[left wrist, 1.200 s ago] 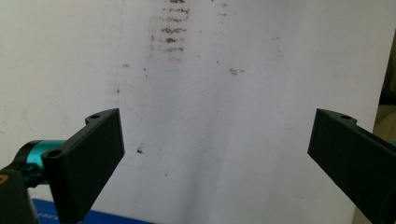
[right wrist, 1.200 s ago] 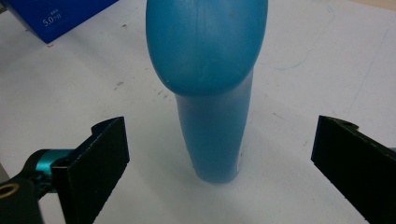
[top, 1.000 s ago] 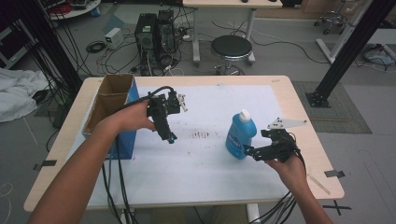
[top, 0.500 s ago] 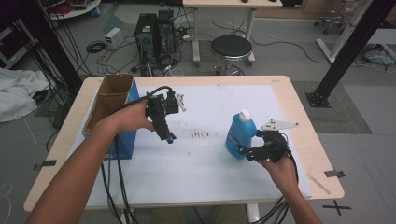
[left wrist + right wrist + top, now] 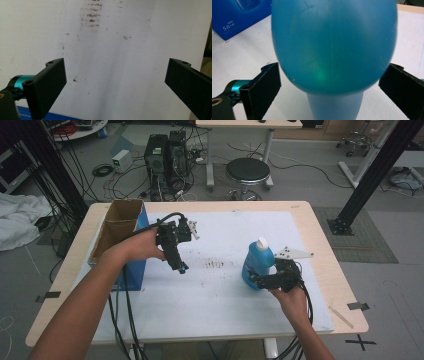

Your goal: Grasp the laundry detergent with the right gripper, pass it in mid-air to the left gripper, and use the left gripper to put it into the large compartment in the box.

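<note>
I am at a pale wooden bench (image 5: 320,235) covered by a white, lightly stained sheet (image 5: 220,290). My right claw (image 5: 257,281) sits low on the sheet, its jaws spread wide on either side of a translucent blue plastic bottle with a white cap (image 5: 257,261). The bottle stands upright on the right half of the sheet, just in front of my right hand (image 5: 290,297). In the right gripper view the bottle (image 5: 332,47) looms large and blurred between the two black jaws, with a gap on each side, so I am not yet pinching it.

My left claw (image 5: 179,265) hangs above the middle of the sheet, pointing down. In the left gripper view its jaws are spread wide over bare stained sheet, with nothing between them. An open brown cardboard box with a blue side (image 5: 120,227) stands at the left edge of the bench, just beside my left forearm.

To do this step well, I judge I should keep the right claw level and centred on the bottle's body, then press both jaws in evenly. A smooth, rounded bottle could slip or tip if one jaw touches first.
</note>
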Tool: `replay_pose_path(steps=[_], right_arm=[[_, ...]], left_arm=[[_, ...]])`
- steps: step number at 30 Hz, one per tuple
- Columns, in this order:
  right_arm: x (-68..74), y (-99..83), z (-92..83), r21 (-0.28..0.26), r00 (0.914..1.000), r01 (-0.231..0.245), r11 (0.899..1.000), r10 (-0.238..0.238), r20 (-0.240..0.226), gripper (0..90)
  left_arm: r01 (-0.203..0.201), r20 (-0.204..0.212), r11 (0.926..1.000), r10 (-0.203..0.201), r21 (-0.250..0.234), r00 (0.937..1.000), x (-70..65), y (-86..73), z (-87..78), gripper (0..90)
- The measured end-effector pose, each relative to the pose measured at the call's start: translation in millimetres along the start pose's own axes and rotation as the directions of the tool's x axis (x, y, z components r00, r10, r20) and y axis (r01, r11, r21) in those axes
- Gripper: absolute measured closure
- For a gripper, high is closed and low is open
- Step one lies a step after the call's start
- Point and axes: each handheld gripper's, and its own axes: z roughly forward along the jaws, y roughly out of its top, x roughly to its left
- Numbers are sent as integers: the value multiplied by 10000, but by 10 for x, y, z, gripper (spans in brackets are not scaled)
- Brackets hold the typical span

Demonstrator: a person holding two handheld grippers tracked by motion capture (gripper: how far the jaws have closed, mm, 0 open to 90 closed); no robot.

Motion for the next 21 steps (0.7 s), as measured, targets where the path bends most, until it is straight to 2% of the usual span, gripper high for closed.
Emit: replay_pose_path(steps=[8,12,13,15,21], right_arm=[[15,-51,71,-351,9995,-46,9994,57,295,33],[1,-74,94,-623,9991,-151,9979,176,397,66],[1,-83,103,-665,9991,-64,9978,91,406,145],[8,-91,108,-725,9988,116,9973,-81,482,153],[4,-89,118,-821,9989,14,9966,25,478,152]], left_arm=[[-7,26,10000,7,-6,10000,0,-5,18,36],[-4,32,10000,4,0,10000,5,-12,20,36],[-3,34,10000,3,-5,10000,3,-11,20,37],[8,38,10000,-8,-20,10000,0,-11,19,37],[8,55,10000,-8,-15,10000,-3,-8,30,37]])
